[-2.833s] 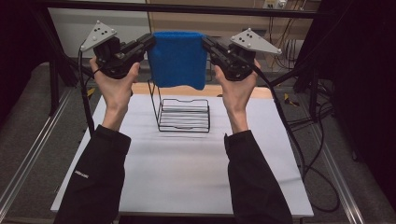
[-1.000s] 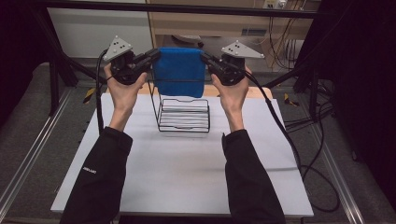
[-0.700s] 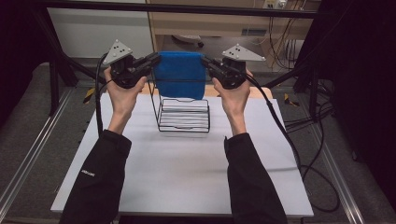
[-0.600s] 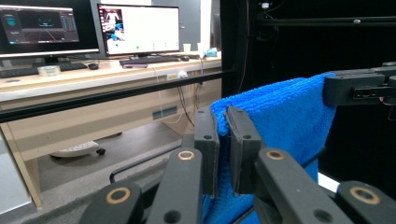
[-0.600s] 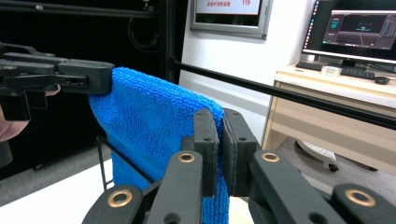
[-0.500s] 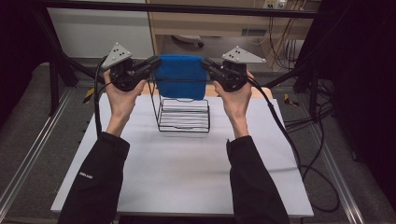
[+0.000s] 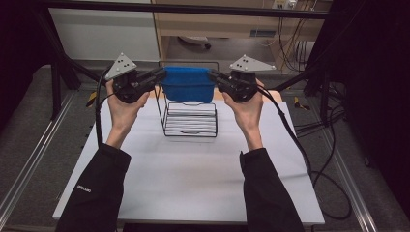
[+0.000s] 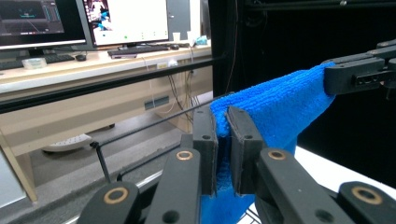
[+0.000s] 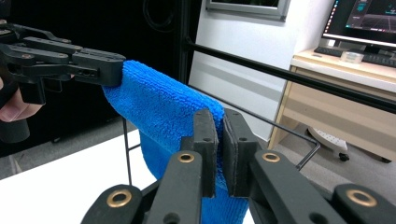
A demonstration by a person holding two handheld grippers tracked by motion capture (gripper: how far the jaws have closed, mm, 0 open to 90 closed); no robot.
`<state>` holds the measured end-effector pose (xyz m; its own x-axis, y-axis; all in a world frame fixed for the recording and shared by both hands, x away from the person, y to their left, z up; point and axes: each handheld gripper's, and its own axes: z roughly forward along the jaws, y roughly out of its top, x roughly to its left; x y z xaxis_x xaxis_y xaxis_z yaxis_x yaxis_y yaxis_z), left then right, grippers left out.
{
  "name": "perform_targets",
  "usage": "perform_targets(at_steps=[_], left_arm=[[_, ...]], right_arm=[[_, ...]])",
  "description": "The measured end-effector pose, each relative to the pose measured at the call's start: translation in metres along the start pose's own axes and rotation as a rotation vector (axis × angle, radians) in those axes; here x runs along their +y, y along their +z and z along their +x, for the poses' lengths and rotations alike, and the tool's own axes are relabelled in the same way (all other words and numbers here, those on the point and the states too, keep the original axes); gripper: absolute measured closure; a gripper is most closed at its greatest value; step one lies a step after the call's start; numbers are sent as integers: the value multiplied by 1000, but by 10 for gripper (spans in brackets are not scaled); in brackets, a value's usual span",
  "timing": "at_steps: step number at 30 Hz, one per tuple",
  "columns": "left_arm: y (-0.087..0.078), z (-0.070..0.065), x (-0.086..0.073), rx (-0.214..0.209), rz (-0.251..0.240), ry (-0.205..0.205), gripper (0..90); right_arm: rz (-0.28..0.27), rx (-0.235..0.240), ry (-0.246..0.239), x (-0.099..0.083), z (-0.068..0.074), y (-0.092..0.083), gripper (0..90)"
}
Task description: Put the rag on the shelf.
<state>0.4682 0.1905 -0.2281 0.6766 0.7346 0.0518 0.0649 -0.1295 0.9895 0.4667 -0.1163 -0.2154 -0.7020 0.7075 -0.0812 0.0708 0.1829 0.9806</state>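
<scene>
A folded blue cloth [image 7: 187,86] is stretched level between my two grippers, above a black wire rack [image 7: 190,118] on the white table [image 7: 193,183]. My left gripper [image 7: 162,74] is shut on the cloth's left end, and my right gripper [image 7: 212,75] is shut on its right end. In the left gripper view the jaws [image 8: 222,135] pinch the cloth [image 8: 275,102], with the right gripper [image 8: 359,74] at the far end. In the right gripper view the jaws [image 9: 218,135] clamp the cloth [image 9: 159,107], and the left gripper [image 9: 93,65] holds the other end. The cloth's lower edge hangs near the rack's top wire.
A black frame bar [image 7: 193,8] crosses behind the rack, with a wooden desk [image 7: 232,24] beyond it. Cables [image 7: 290,130] trail off the table's right side. Monitors [image 8: 126,21] stand on the desk.
Both grippers have come closer together and sunk a little with the cloth, whose top edge now lies lower, nearer the rack. Both grips are unchanged.
</scene>
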Motion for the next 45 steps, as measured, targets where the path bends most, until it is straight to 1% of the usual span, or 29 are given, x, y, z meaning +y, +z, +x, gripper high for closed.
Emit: perform_targets(at_steps=[8, 13, 17, 20, 23, 26, 27, 29, 32, 34, 37, 40, 45], left_arm=[[-4, -4, -8, -18, 40, 14, 807], [-6, -8, -13, -21, 82, 32, 792], [-8, -10, -16, -25, 111, 29, 775], [-11, -10, -16, -33, 138, 21, 738], [-17, -10, -11, -38, 137, 3, 674], [-24, -9, -3, -38, 108, -10, 651], [-26, -8, 1, -40, 96, -18, 652], [-27, -8, 5, -47, 93, -33, 677], [-24, -9, 6, -55, 129, -51, 741], [-18, -11, 2, -63, 169, -55, 775], [-11, -12, -4, -80, 206, -75, 838], [-5, -12, -10, -77, 241, -78, 885], [2, -13, -17, -67, 269, -72, 897]], right_arm=[[45, 27, -9, -7, 3, -4, 852], [79, 44, 1, -14, 3, -4, 851], [101, 55, -2, -18, 4, -3, 849], [117, 56, -12, -20, 5, -3, 848], [117, 61, -5, -22, 4, -2, 846], [114, 64, -1, -23, 4, -2, 845], [114, 65, -4, -24, 4, -2, 844], [119, 66, -10, -25, 5, -1, 843], [122, 69, -14, -27, 5, -1, 842], [123, 69, -14, -28, 4, 0, 839], [125, 72, -15, -31, 4, 0, 833], [131, 75, -24, -33, 4, 1, 824], [136, 79, -42, -35, 5, 2, 794]])
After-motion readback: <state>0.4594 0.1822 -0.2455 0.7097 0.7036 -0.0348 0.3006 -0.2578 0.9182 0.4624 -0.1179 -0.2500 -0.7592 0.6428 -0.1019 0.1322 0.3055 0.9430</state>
